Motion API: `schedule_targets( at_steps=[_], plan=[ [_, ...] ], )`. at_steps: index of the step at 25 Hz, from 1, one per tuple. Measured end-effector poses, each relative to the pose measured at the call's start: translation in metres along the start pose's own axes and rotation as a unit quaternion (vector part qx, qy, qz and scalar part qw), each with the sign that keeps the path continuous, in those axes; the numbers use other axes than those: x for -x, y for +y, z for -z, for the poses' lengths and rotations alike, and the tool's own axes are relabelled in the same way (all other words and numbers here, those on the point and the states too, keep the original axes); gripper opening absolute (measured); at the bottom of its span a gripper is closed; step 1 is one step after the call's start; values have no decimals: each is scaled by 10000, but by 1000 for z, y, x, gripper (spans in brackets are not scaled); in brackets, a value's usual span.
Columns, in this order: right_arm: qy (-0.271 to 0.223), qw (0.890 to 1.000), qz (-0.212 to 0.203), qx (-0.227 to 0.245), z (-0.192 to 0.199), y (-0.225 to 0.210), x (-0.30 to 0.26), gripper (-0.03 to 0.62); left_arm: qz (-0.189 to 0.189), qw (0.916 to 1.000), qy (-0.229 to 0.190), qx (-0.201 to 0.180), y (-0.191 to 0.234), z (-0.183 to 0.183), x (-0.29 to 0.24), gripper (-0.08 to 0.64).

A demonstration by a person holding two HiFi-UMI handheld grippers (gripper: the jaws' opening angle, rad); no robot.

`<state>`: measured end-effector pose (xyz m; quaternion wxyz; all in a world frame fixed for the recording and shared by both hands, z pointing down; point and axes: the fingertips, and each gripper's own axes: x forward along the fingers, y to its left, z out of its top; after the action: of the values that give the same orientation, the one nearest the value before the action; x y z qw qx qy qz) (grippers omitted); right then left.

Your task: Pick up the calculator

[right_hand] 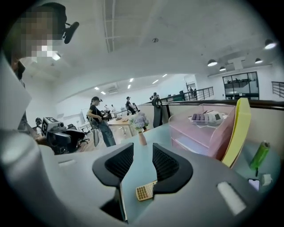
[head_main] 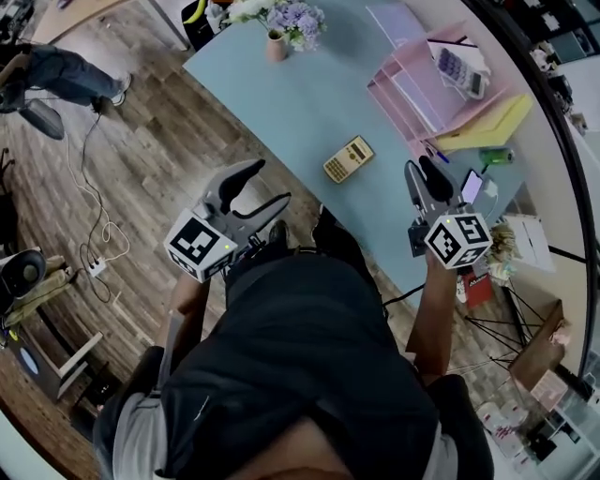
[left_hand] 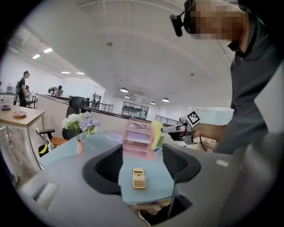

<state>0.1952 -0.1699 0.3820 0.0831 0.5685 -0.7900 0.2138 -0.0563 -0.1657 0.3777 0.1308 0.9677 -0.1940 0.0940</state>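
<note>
Tan calculator (head_main: 349, 158) noted flat on the light-blue table (head_main: 281, 94), near the table's front edge, keys up, set at a slant. It is touched by nothing.

Left gripper (head_main: 267, 185) is held off the table's front edge, above the wooden floor, jaws spread wide with nothing between them. In the left gripper view the calculator (left_hand: 139, 178) is framed in the gap of the left gripper (left_hand: 142, 153), ahead on the table and clear of both jaws.

Right gripper (head_main: 422, 173) is held over the table to the calculator's right, jaws parted by a narrow gap, nothing gripped. In the right gripper view the calculator (right_hand: 145, 191) is seen low in the gap of the right gripper (right_hand: 143, 148), one end hidden behind a jaw; no contact can be made out.

Beyond the calculator, a pink tiered paper tray (head_main: 422, 84) with a second, grey calculator (head_main: 459, 70) on top, and a vase of flowers (head_main: 281, 28) at the far end.
</note>
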Motion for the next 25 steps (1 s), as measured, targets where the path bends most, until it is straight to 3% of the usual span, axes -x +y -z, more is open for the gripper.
schedule_targets(
  at_steps=[4, 10, 25],
  plan=[
    [351, 9991, -185, -147, 27, -17, -32, 117, -139, 9997, 145, 102, 5, 9, -6, 304],
    [1008, 9943, -319, -156, 115, -41, -66, 118, -337, 9979, 404, 366, -9, 50, -11, 304],
    [2564, 9655, -367, 282, 233, -75, -141, 127, -716, 9899, 860, 872, 2, 77, -15, 304]
  ],
)
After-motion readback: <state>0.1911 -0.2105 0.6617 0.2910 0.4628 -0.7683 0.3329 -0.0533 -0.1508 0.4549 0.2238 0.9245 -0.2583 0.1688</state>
